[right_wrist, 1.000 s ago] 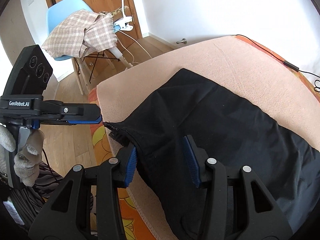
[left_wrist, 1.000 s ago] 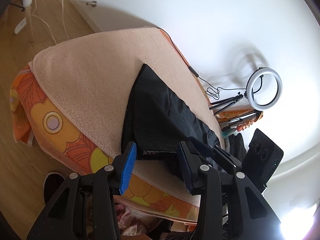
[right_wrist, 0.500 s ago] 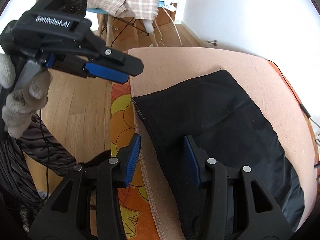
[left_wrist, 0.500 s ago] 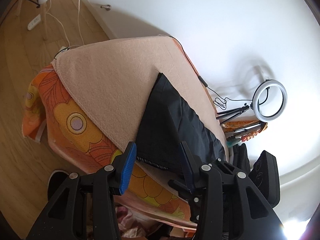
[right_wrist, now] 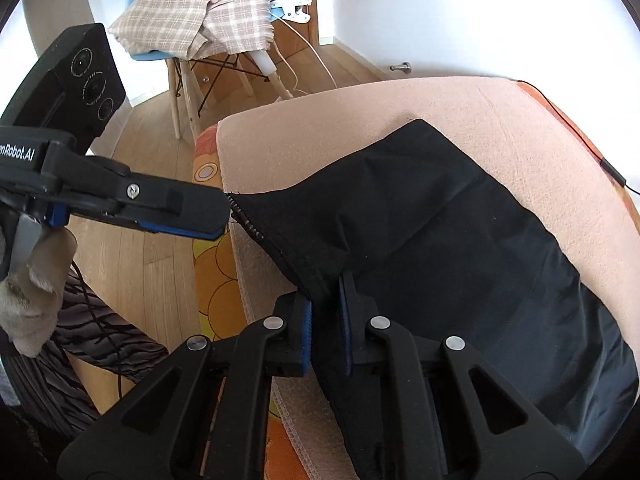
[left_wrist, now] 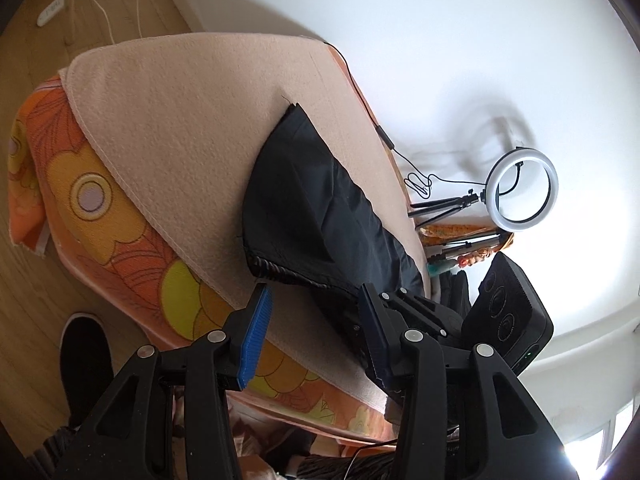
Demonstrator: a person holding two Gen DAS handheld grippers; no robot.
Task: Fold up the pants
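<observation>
The black pants (right_wrist: 440, 240) of thin, smooth fabric lie on a beige fleece blanket (right_wrist: 460, 104), which covers a surface draped also with an orange and yellow flower-pattern cloth (left_wrist: 100, 184). The pants stretch from a folded corner far on the blanket toward the near edge, where the ribbed waistband hem (right_wrist: 250, 222) is lifted a little above the blanket. The right gripper (right_wrist: 325, 322), black with blue pads, is closed narrowly on the dark fabric at the near edge of the pants; the cloth passes between its two fingers and both pads press it. The left gripper (left_wrist: 314, 322) has its jaws wide apart in its own camera, with the waistband just in front of the fingertips and nothing between them. In the right wrist view the same left gripper (right_wrist: 226, 218) comes from the left side, and its tip is at the corner of the waistband; from this angle I cannot tell if it touches the cloth. A hand in a light grey glove (right_wrist: 34, 292) holds its handle. Behind the blanket stands a light blue chair (right_wrist: 160, 8) with a beige checked cloth (right_wrist: 192, 12) thrown over it, on a wooden floor (right_wrist: 152, 272). In the left wrist view a white ring light (left_wrist: 523, 190) on a black tripod stands near the white wall (left_wrist: 440, 40), and a black shoe (left_wrist: 86, 356) is on the floor below the flower cloth.
</observation>
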